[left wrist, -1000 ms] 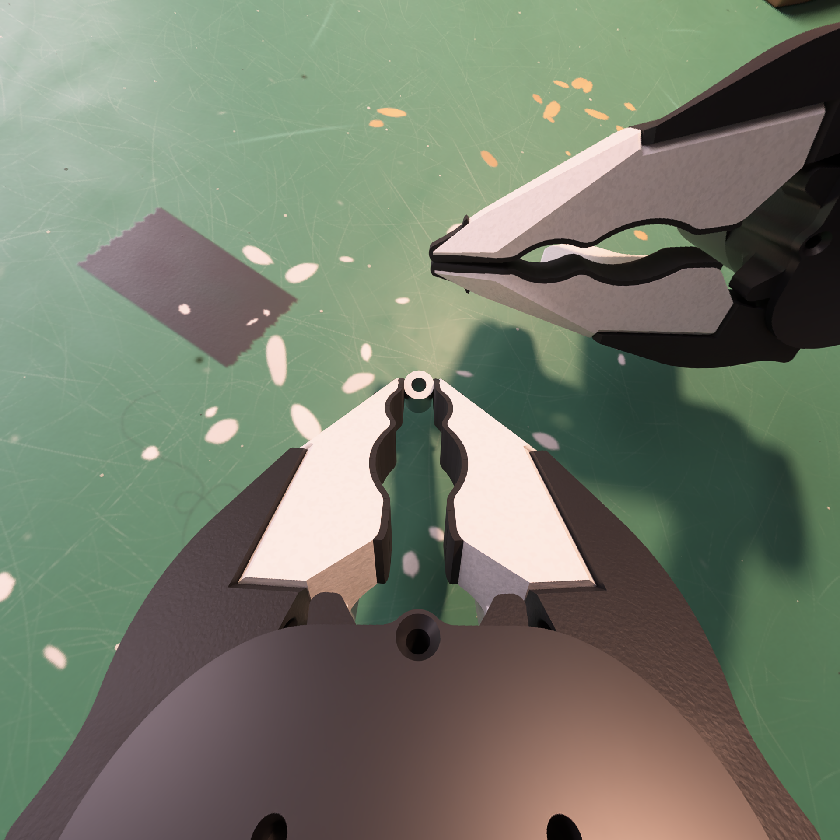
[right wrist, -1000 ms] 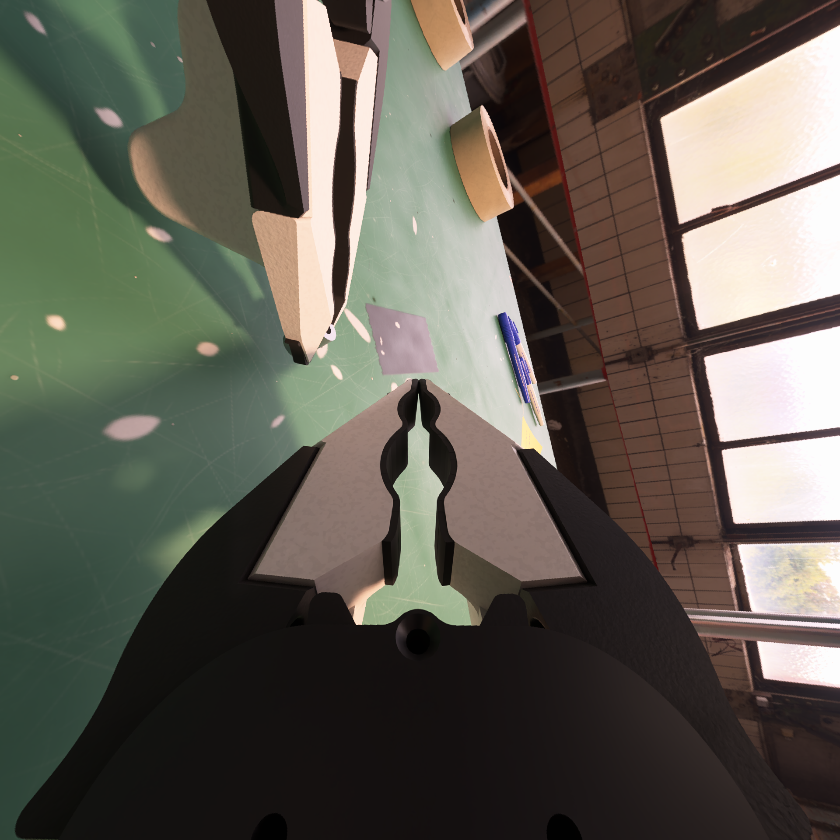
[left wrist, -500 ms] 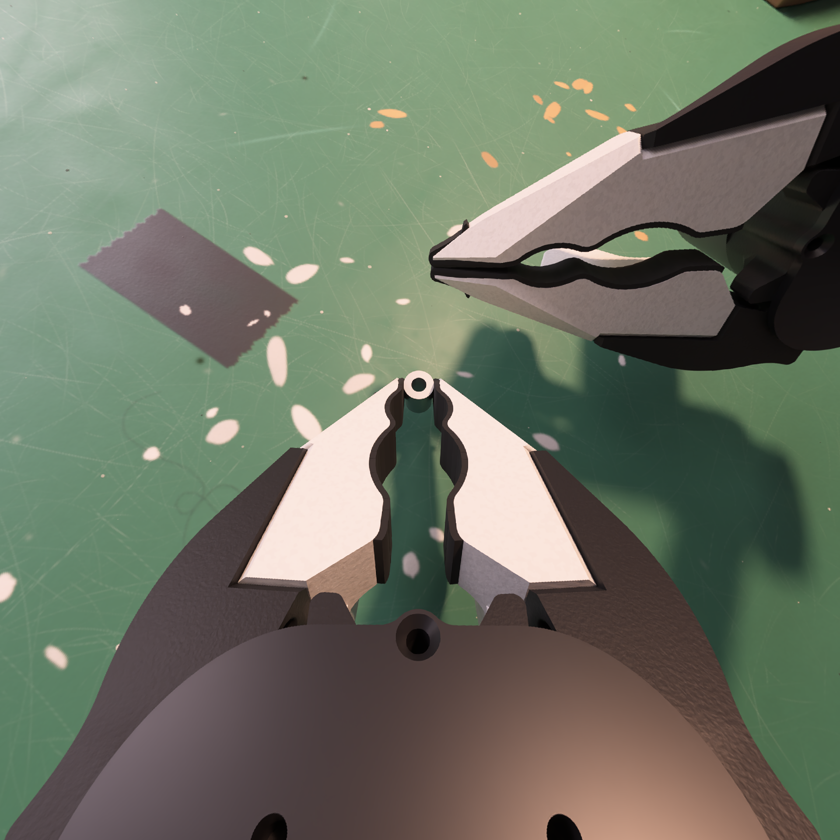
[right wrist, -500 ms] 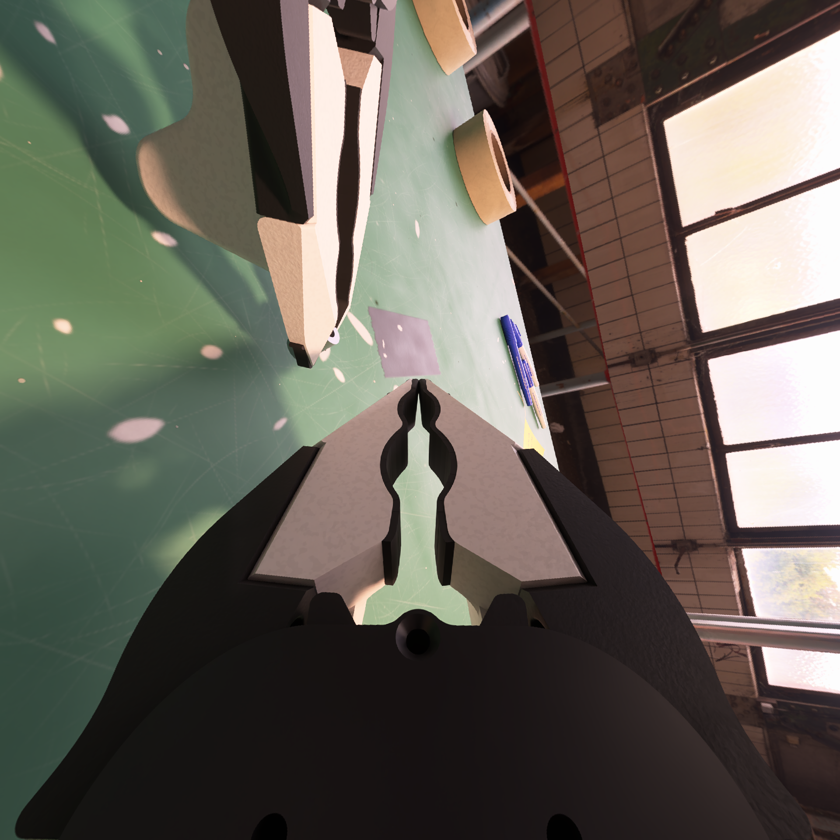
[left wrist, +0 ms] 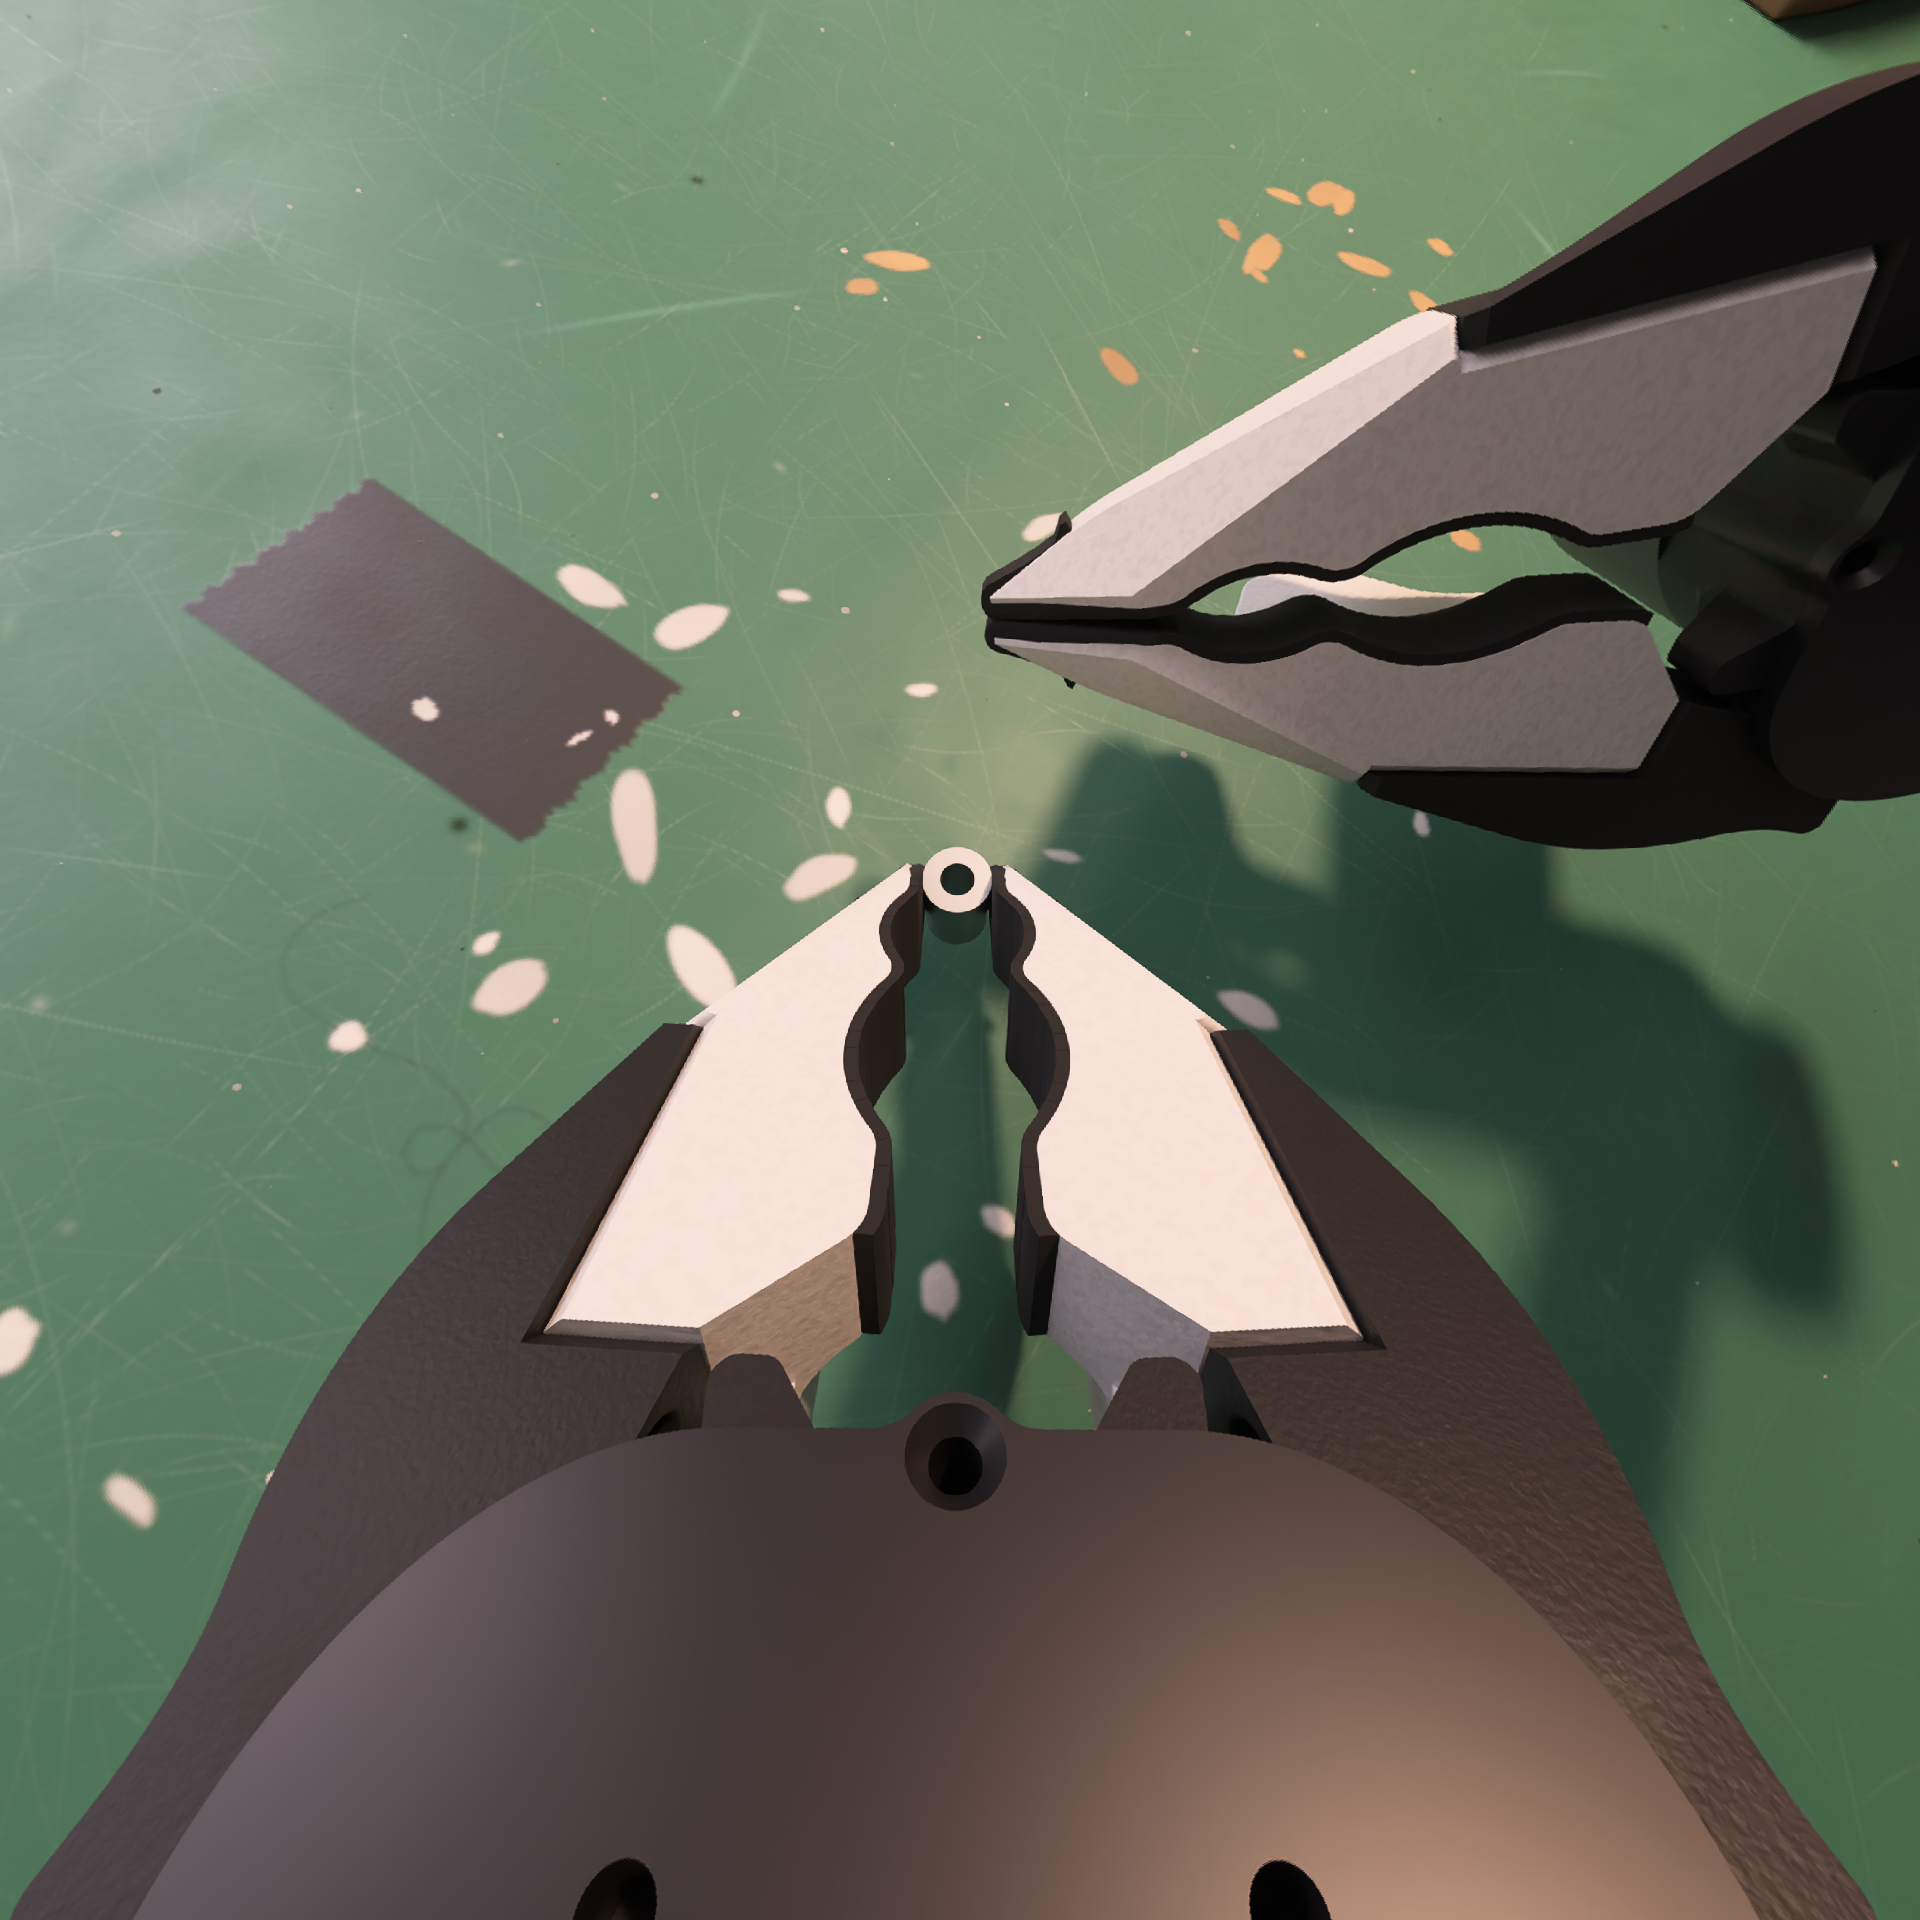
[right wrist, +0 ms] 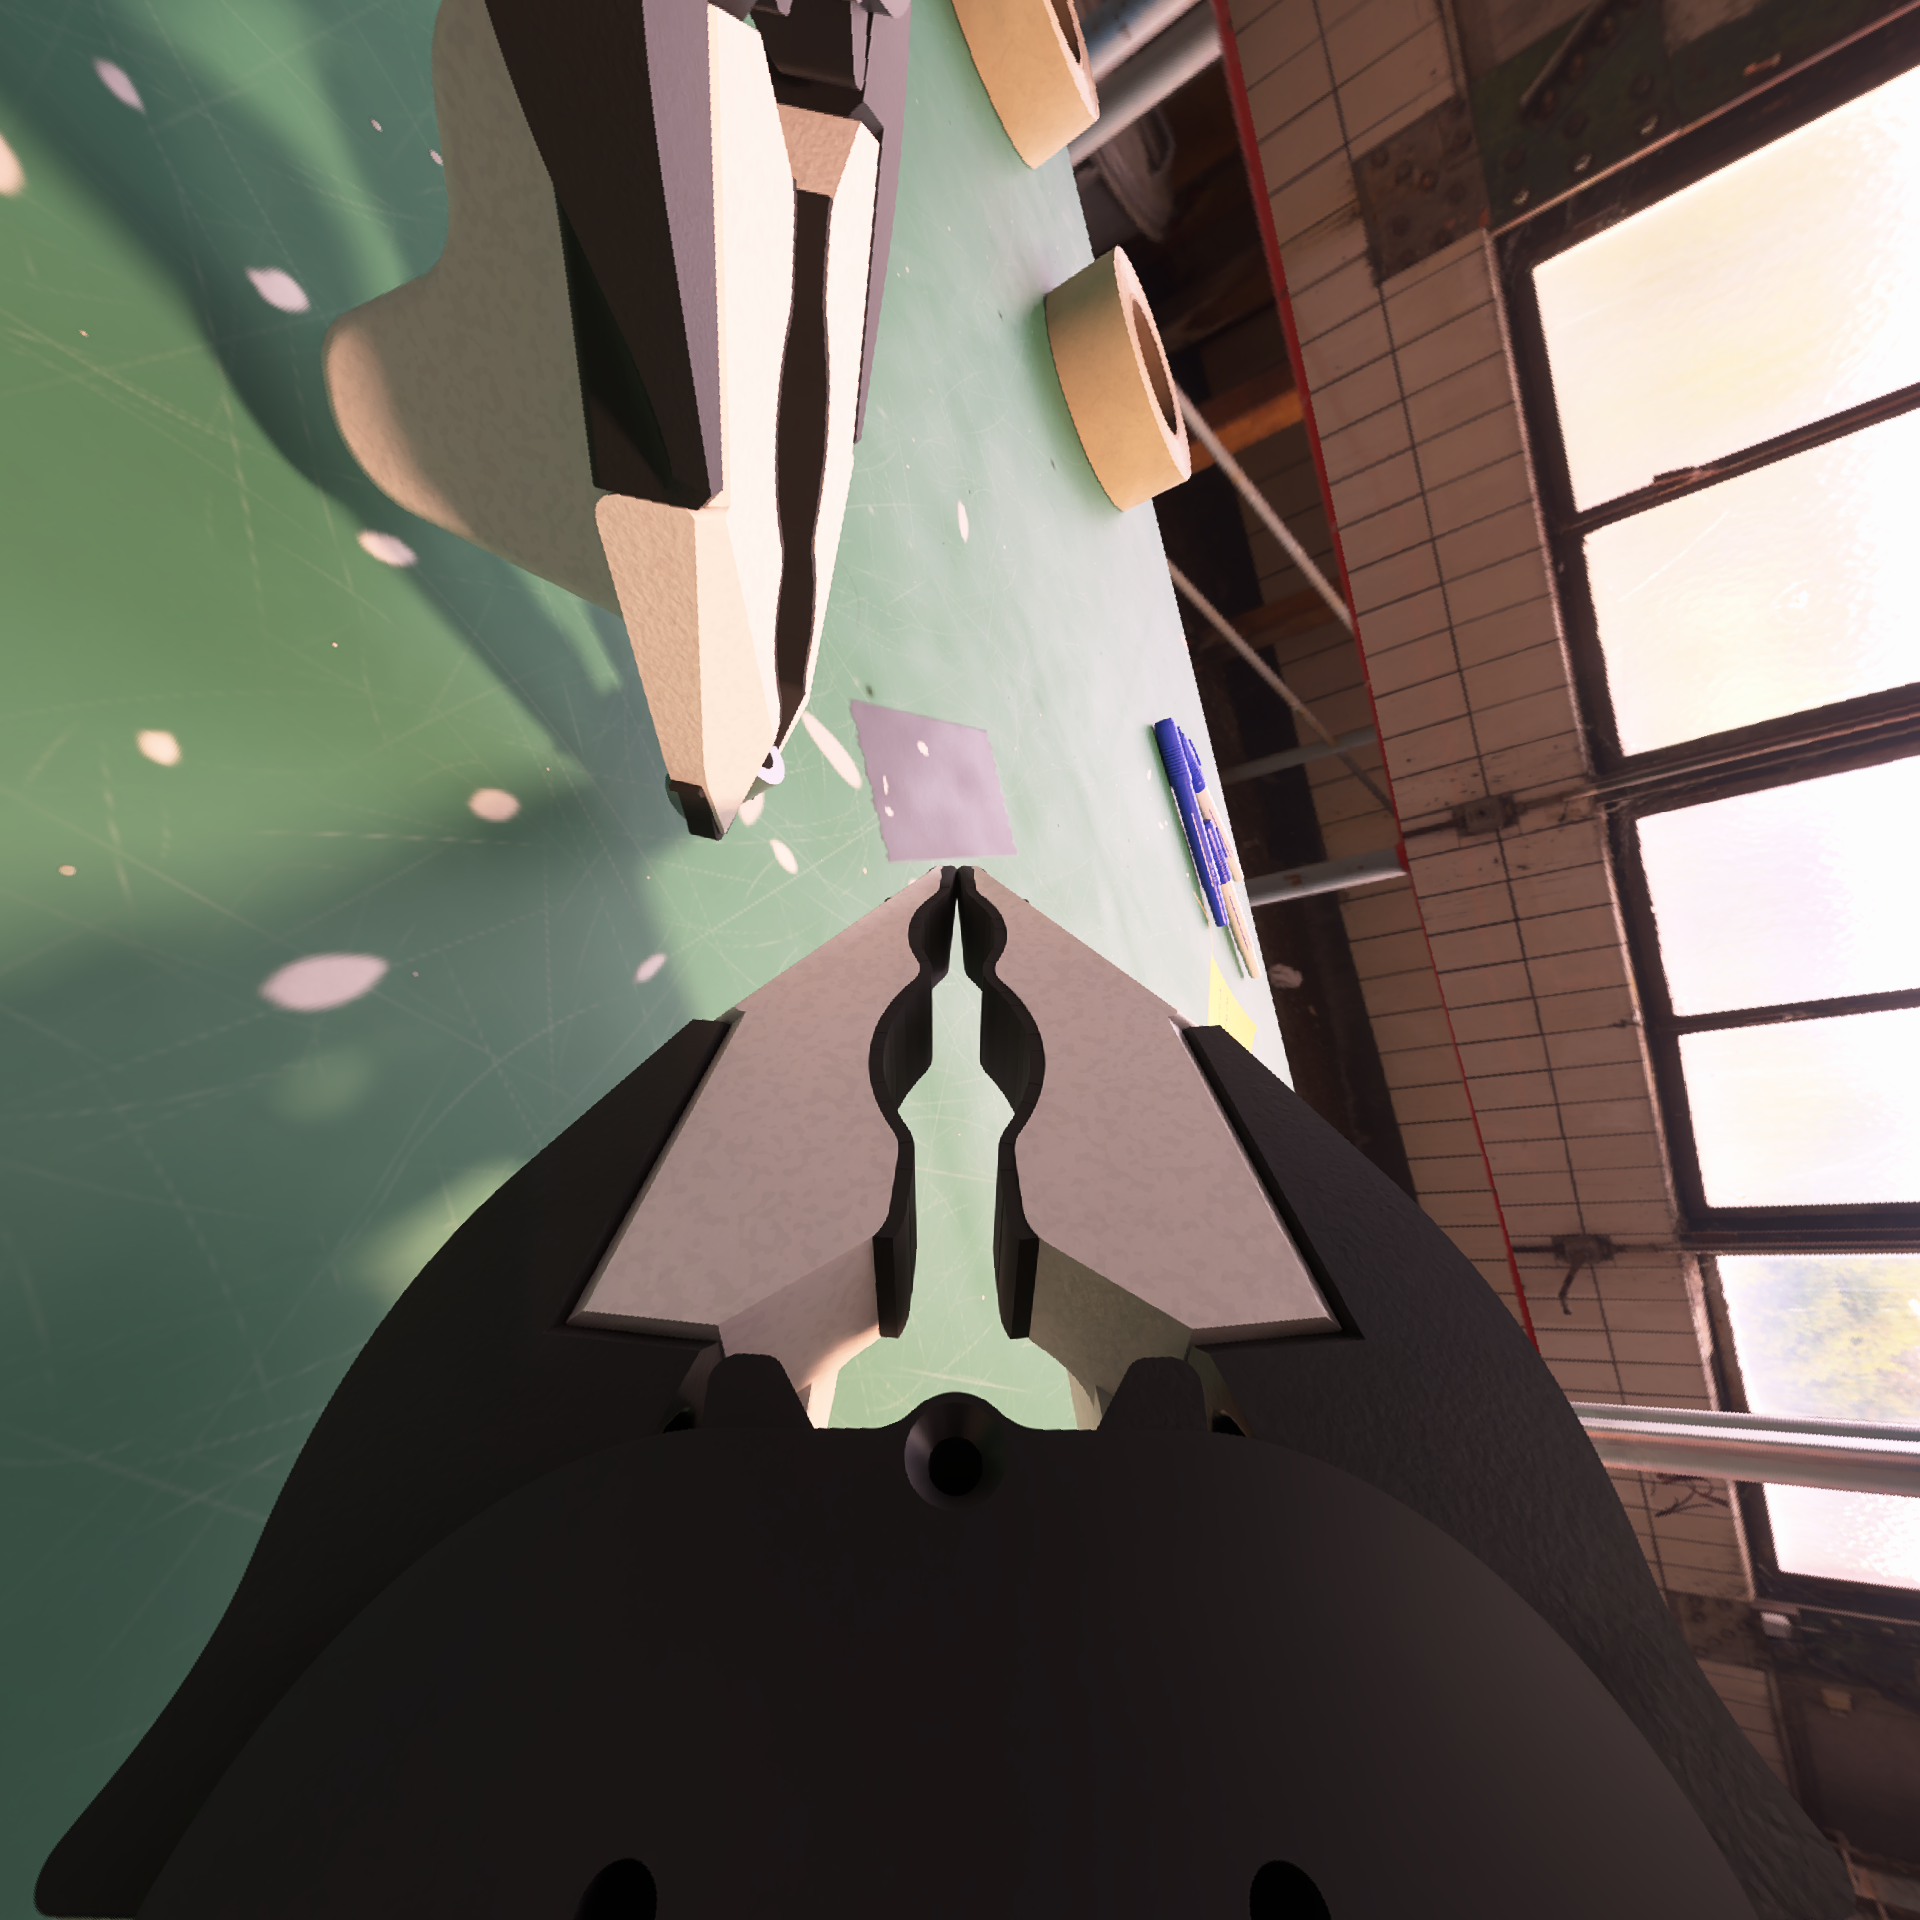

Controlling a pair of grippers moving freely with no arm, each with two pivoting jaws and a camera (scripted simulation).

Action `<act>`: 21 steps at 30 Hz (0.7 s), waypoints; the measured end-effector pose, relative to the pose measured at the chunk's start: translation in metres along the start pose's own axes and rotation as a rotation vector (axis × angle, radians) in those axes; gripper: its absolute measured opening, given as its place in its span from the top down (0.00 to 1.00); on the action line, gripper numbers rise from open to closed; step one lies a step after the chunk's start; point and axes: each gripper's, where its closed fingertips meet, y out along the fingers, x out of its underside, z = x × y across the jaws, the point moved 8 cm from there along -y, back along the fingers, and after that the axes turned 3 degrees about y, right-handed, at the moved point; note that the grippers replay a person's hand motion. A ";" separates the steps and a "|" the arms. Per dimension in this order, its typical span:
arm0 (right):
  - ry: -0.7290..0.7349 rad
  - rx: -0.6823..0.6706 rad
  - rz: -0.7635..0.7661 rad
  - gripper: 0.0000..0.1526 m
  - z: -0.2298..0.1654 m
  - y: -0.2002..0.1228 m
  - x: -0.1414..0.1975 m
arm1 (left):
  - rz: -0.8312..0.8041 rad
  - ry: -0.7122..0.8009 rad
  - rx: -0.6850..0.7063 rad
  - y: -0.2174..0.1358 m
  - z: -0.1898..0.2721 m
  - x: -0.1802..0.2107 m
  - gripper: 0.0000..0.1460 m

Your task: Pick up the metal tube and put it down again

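Note:
The metal tube (left wrist: pixel 957 906) is small and silvery, seen end-on as a ring between my left gripper's fingertips. My left gripper (left wrist: pixel 956 883) is shut on it, over the green mat (left wrist: pixel 520 260). In the right wrist view the left gripper (right wrist: pixel 727 805) points down at the mat, and the tube's end (right wrist: pixel 772 769) peeks out at its tip. My right gripper (right wrist: pixel 956 878) is shut and empty. It also shows in the left wrist view (left wrist: pixel 997 613), up and to the right of the tube and apart from it.
A dark grey rectangular patch (left wrist: pixel 426 655) lies flat on the mat left of the tube. Two masking tape rolls (right wrist: pixel 1122 384) (right wrist: pixel 1029 73), a blue pen (right wrist: pixel 1195 821) and a yellow note (right wrist: pixel 1231 1008) lie near the table's far edge. Pale and orange flecks dot the mat.
Almost nothing has changed. The right gripper has drifted very slightly toward the left gripper. The left gripper still holds the tube in the same place.

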 end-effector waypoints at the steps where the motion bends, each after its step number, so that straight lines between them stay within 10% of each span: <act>1: 0.001 -0.002 0.000 1.00 0.000 0.000 0.000 | 0.000 0.000 0.000 0.000 0.000 0.000 0.92; 21: 0.023 -0.059 -0.003 1.00 -0.005 0.002 0.000 | 0.002 0.010 0.002 0.000 0.001 0.000 0.92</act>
